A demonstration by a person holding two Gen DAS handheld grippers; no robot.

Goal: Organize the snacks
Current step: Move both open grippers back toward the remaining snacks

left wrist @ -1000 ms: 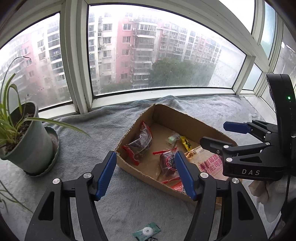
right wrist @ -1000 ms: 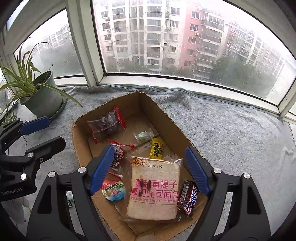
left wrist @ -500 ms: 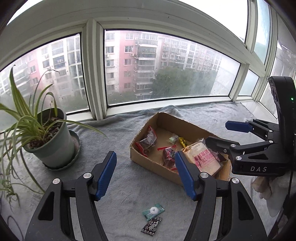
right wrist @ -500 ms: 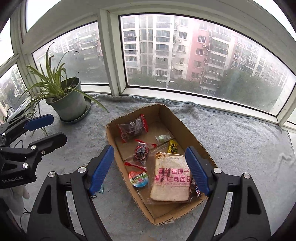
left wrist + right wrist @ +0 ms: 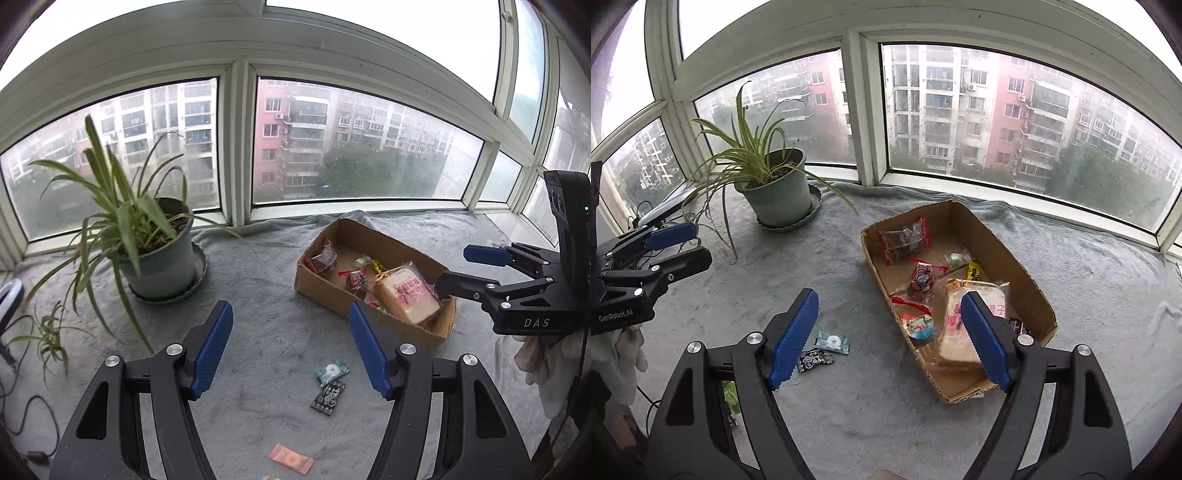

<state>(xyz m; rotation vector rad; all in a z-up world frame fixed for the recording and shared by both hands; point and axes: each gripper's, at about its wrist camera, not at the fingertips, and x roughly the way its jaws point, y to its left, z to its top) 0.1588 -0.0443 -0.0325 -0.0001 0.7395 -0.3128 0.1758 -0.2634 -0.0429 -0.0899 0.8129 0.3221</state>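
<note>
Left gripper (image 5: 291, 347): my jaws stand apart with nothing between them, held above the grey cloth (image 5: 258, 332) because nothing is chosen yet.
Right gripper (image 5: 888, 334): likewise spread and empty, hanging over the gap between loose sweets and box (a fair waiting spot, I judge).
Loose sweets: a green wrapper (image 5: 331, 371) and a black one (image 5: 328, 396) lie just beside each other on the cloth, a pink one (image 5: 290, 458) nearer me; all outside the box, so they look like what is left to gather.
Box (image 5: 1030, 291): cardboard, open-topped, already holding the bread pack (image 5: 960, 332) and small packets.
Plant pot (image 5: 779, 195): well apart, out of my way.
</note>
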